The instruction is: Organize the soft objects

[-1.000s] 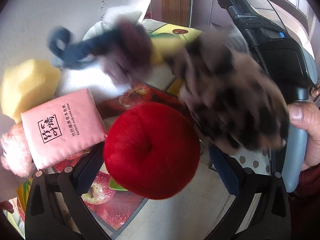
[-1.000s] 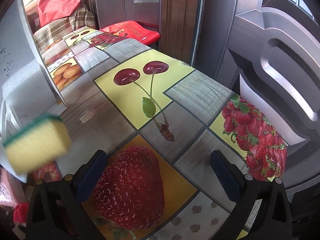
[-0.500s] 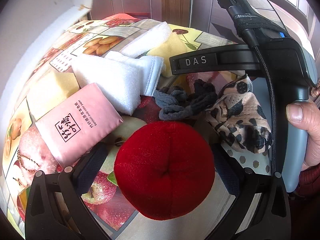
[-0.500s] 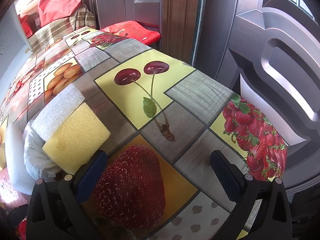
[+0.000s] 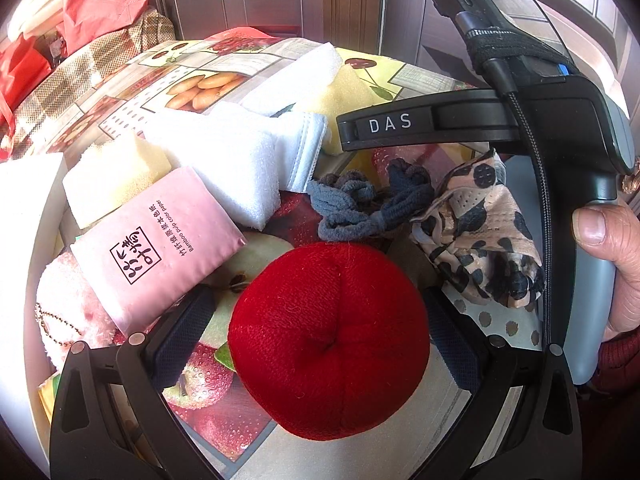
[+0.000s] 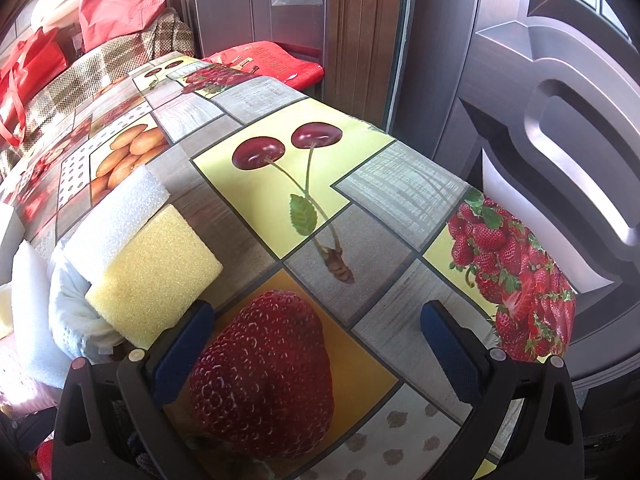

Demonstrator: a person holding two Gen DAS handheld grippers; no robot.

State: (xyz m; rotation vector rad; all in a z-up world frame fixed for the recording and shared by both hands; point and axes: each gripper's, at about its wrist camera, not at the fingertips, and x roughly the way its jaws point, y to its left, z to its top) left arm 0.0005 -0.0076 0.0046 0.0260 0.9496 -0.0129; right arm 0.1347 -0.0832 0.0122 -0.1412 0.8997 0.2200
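A red plush ball (image 5: 328,340) lies on the fruit-print tablecloth (image 5: 248,420) between the fingers of my open left gripper (image 5: 320,332), close to the right pad. Behind it lie a pink tissue pack (image 5: 160,248), a white foam block (image 5: 236,164), a yellow sponge (image 5: 116,172), a white face mask (image 5: 304,144), grey hair ties (image 5: 360,204) and a leopard-print cloth (image 5: 480,240). My right gripper (image 6: 316,344) hangs open over the printed strawberry with nothing between its fingers. A yellow sponge (image 6: 156,268) and white foam (image 6: 116,212) lie to its left.
A hand (image 5: 612,248) holds the right gripper's handle at the right of the left wrist view. A pink fluffy item (image 5: 68,312) lies at the left, beside a white edge (image 5: 24,208). Red bags (image 6: 116,0) and a dark door (image 6: 560,120) stand behind the table.
A second ago the soft things were tumbling through the air, blurred. They have landed and lie still on the cloth. The white surface has drawn away to the left. Both grippers stayed open.
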